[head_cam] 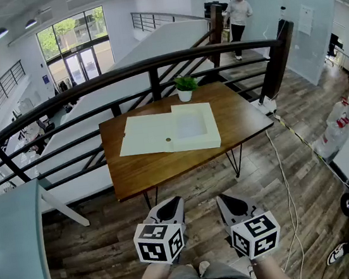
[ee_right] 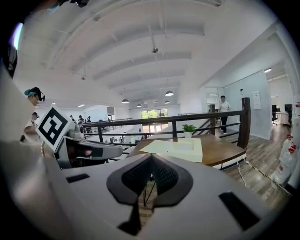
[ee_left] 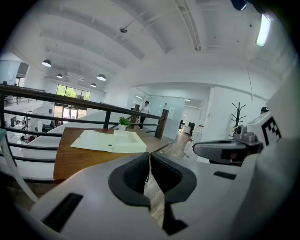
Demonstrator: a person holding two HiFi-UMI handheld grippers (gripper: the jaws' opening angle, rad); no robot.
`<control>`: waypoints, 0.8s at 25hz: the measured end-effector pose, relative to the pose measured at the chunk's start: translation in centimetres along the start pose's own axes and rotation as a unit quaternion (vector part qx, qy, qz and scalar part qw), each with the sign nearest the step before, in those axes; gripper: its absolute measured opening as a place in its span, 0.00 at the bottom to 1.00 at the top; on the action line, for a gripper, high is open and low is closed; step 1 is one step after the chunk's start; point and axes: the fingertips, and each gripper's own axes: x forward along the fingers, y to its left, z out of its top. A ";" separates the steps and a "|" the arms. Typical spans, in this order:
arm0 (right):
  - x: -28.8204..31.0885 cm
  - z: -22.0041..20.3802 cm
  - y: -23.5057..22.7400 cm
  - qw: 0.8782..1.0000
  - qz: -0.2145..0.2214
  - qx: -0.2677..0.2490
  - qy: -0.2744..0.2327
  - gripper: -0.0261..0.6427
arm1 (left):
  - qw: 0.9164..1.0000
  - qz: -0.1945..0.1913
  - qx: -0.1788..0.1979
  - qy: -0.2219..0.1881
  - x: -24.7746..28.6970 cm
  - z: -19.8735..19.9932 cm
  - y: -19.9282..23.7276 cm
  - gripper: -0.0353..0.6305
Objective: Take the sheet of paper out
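— Where do the tools stand?

— Lowest in the head view, side by side over the wooden floor [head_cam: 194,190]. The left hand-held gripper [head_cam: 171,209] has its jaws pressed together on nothing, and the right hand-held gripper [head_cam: 229,203] is likewise closed and empty. Each one's own view shows the pads meeting.

— And the thing to work on?

— Straight ahead, well apart from both, with the near edge of the table [head_cam: 165,169] lying between. On top lies a pale folder [head_cam: 151,134], flat. The sheet of paper is presumably inside it, though I can't make it out as a separate thing.

— Which way does the folder run?

— Its long axis goes left to right, roughly along the table's near edge, so it lies broadside to the hand-held grippers. The left half is thin and flat; the right half is raised, with a paler square in it. A small dark stud [head_cam: 167,140] sits near the front edge, about midway. Which edge is the mouth I can't tell.

— Which hand is nearer?

— Little in it. The folder sits about centred ahead — I'd judge the left lines up with the flat half and the right with the raised half. Both need to go forward first.

— Behind it?

— A potted plant [head_cam: 185,88] at the table's far edge, just beyond the folder, then the dark railing [head_cam: 154,84], and a person [head_cam: 238,15] far off.
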 end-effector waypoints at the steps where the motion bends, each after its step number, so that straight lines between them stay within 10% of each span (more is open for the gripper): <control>1: 0.0 0.0 -0.2 1.000 -0.002 -0.002 -0.001 0.08 | 1.000 0.003 -0.002 -0.001 0.1 0.0 0.1 0.09; 20: 0.7 -0.2 -4.2 1.000 0.003 0.029 -0.011 0.08 | 1.000 0.026 -0.012 0.004 2.8 -0.1 0.5 0.09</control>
